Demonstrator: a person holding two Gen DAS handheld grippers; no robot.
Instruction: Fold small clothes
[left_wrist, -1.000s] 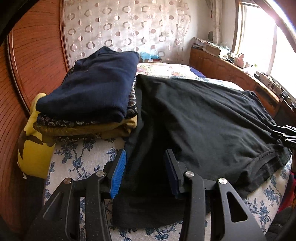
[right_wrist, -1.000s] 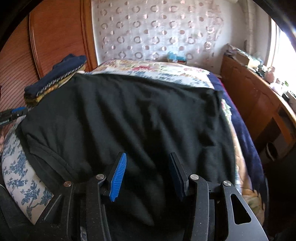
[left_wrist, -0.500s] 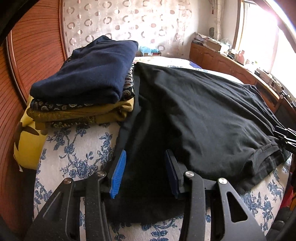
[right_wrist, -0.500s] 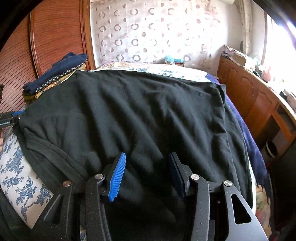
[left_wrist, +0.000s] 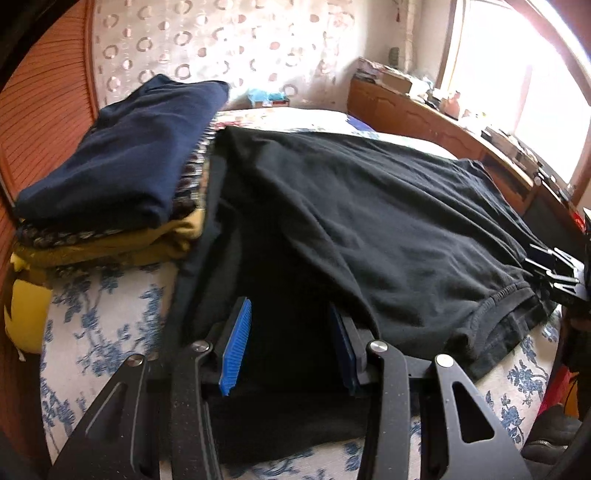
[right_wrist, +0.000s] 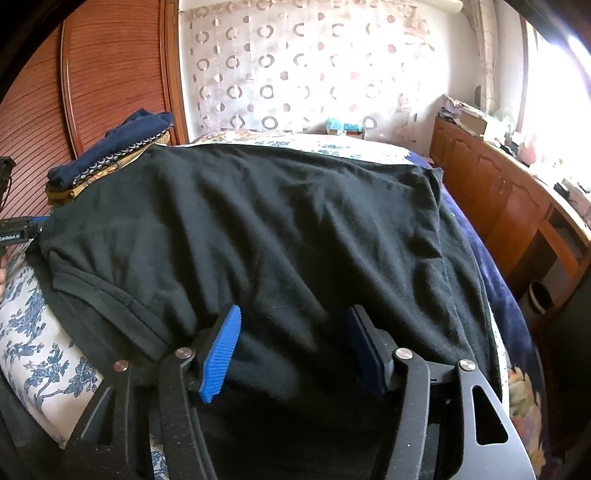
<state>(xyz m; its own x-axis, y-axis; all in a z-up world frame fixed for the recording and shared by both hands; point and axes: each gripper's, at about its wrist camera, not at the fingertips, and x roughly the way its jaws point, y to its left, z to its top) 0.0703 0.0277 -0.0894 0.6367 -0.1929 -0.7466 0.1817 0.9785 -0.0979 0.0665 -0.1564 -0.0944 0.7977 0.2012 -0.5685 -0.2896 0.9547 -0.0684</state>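
A black T-shirt (left_wrist: 369, 206) lies spread on the bed, also seen in the right wrist view (right_wrist: 277, 236). My left gripper (left_wrist: 290, 343) is open, low over the shirt's left sleeve area, and a fold of black cloth drapes over its right finger. My right gripper (right_wrist: 295, 347) is open with its jaws straddling the shirt's near edge, close to the ribbed collar (right_wrist: 96, 288). The right gripper's tip shows at the right edge of the left wrist view (left_wrist: 554, 269).
A stack of folded clothes (left_wrist: 122, 173), navy on top, sits on the bed's left by a wooden headboard (left_wrist: 44, 110); it also shows in the right wrist view (right_wrist: 110, 155). A wooden cabinet (right_wrist: 498, 199) runs along the right. The floral bedsheet (left_wrist: 99, 314) shows near the front.
Both grippers have dropped lower and moved forward onto the shirt. The cloth has bunched up over the left gripper's right finger. Both stay open.
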